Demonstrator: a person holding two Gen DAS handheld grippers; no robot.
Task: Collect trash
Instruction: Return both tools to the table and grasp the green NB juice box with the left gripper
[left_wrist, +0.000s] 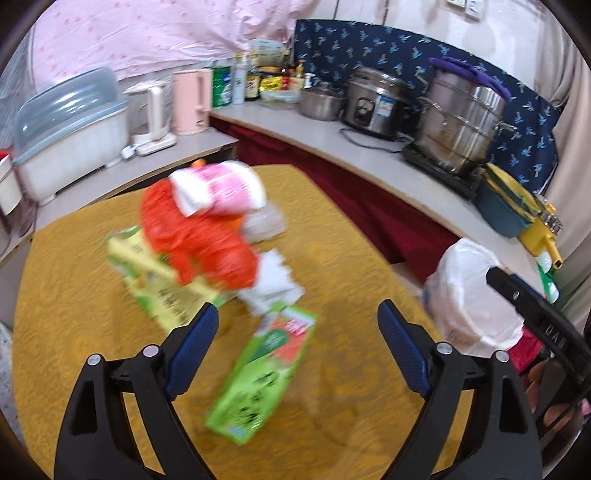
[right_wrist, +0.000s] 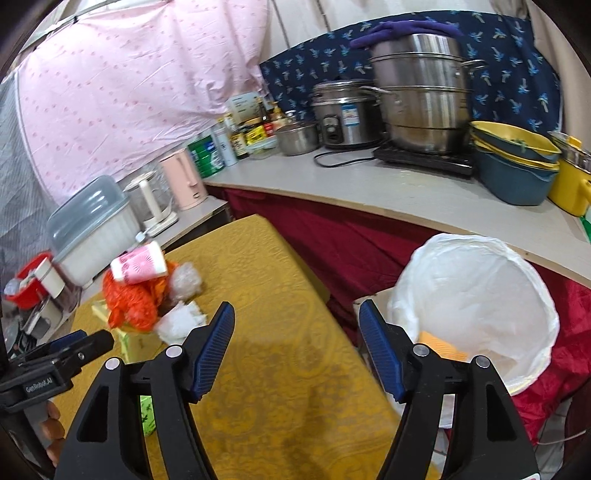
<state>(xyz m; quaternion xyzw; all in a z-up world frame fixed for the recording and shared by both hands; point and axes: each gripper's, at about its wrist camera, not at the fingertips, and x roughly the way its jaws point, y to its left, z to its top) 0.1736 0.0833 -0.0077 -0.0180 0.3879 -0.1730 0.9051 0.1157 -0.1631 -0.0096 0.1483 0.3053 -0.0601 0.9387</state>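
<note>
1. Nearest in the left wrist view, the left gripper (left_wrist: 297, 325) has its two blue-padded fingers spread wide, with nothing between them.
2. Just past its tips a green carton (left_wrist: 260, 376) lies flat on the table (left_wrist: 74, 332), which is covered in a mustard-yellow patterned cloth.
3. In the right wrist view, the right gripper (right_wrist: 295, 332) is also spread open and empty, above bare cloth near the table's right edge.
4. A person's fingertips (right_wrist: 51, 428) show at the lower left of that view, beneath the other gripper's black body.
5. To the right, beside the table, stands a bin lined with a white plastic bag (right_wrist: 476, 295); something orange-yellow lies inside it.
6. Further along the table sits the trash pile: a crumpled white tissue (left_wrist: 275, 282), a second green-and-yellow carton (left_wrist: 166, 291), an orange plastic bag (left_wrist: 199, 236), a pink-and-white paper cup (left_wrist: 221, 190) on top, and a clear crumpled wrapper (left_wrist: 266, 221) behind.
7. Beyond the table runs a pale counter (left_wrist: 369, 147) with a dark red skirt.
8. On it stand a lidded plastic box (left_wrist: 70, 136), a pink kettle (left_wrist: 192, 101), bottles, a rice cooker (left_wrist: 376, 101), a tall steel steamer pot (left_wrist: 461, 122), and stacked yellow and blue bowls (right_wrist: 513, 162).
</note>
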